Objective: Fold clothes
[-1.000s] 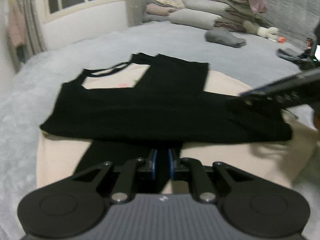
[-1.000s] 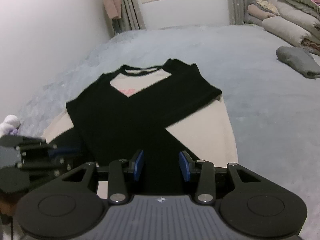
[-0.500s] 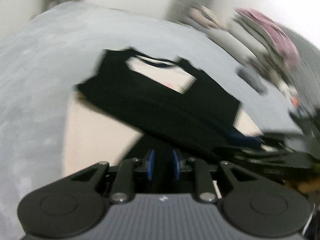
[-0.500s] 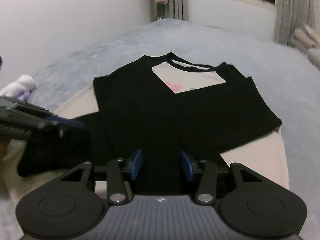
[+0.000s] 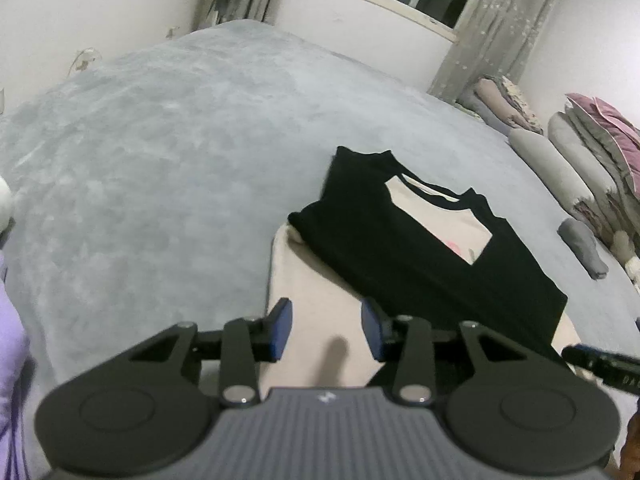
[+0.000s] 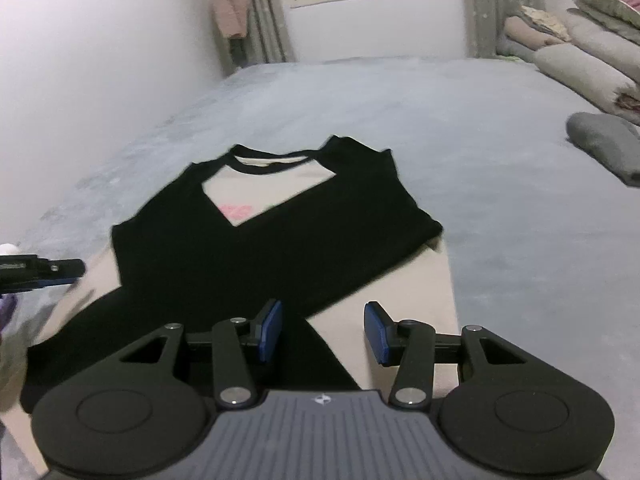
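A cream shirt with black sleeves lies flat on the grey bed, both sleeves folded across its chest. My left gripper hovers over the shirt's cream lower left part; its jaws are opening and nothing sits between the blue pads. My right gripper is open above the shirt's lower right part, where a black sleeve crosses the cream body, with nothing between its pads. The left gripper's tip shows at the left edge of the right wrist view, and the right gripper's tip at the right edge of the left wrist view.
The grey bedspread spreads wide around the shirt. Stacked pillows and folded bedding line the far right side. A folded grey garment lies near them. Something purple sits at the left edge.
My left gripper has let go of the black sleeve, opened, rolled and swung left to the shirt's lower left part. My right gripper has shifted right and opened slightly wider.
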Available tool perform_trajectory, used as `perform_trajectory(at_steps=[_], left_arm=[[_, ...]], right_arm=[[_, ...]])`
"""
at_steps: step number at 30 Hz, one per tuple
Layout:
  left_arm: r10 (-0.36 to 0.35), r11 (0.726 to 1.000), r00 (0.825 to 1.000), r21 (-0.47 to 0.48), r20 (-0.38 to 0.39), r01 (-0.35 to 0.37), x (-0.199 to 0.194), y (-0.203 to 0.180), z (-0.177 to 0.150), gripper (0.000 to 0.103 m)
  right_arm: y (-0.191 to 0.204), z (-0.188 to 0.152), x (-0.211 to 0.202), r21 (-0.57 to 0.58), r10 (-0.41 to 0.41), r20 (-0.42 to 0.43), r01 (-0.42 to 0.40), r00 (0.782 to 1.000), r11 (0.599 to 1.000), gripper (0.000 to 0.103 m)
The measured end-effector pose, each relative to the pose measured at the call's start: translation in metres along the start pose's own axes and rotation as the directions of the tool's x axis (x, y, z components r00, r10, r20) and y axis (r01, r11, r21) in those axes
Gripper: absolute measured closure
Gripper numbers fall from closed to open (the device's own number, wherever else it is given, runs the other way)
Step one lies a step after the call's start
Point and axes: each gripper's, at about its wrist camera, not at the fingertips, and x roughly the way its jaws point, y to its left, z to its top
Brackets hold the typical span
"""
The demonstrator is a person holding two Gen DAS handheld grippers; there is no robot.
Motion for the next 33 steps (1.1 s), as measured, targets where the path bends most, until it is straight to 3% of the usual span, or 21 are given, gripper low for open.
perform_trajectory(at_steps=[13, 19, 23, 26, 29, 33], left_arm=[[0.012, 1.000, 1.000, -0.013, 0.006, -0.012, 0.005, 0.006, 0.012, 0.061], [-0.046, 0.996, 0.999, -0.071, 0.028, 0.048, 0.022, 0.023, 0.054, 0.057], [-0.062, 0.998, 0.998, -0.015, 0.023, 0.063, 0.044, 0.022, 0.071, 0.050], [-0.061, 0.998, 0.998, 0.029, 0.028, 0.060, 0.058, 0.019, 0.064, 0.048], [-0.019, 0.996, 1.000, 0.087, 0.012, 0.018, 0.073, 0.017, 0.053, 0.048], [0.004, 0.984, 0.999, 0.176, 0.037, -0.010, 0.076, 0.014, 0.045, 0.055]], right_arm=[[-0.012, 0.004, 0.004, -0.051, -0.054, -0.023, 0.053, 0.998, 0.997, 0.058], [-0.036, 0.028, 0.004, -0.045, -0.017, 0.029, 0.018, 0.999, 0.999, 0.058], [-0.047, 0.057, 0.020, -0.031, 0.035, 0.034, -0.034, 0.999, 0.999, 0.058], [-0.022, 0.085, 0.042, -0.109, 0.116, 0.030, -0.112, 0.993, 0.988, 0.058], [0.030, 0.111, 0.070, -0.270, 0.212, -0.009, -0.206, 0.977, 0.940, 0.058], [0.099, 0.145, 0.111, -0.344, 0.313, -0.034, -0.305, 0.949, 0.888, 0.058]])
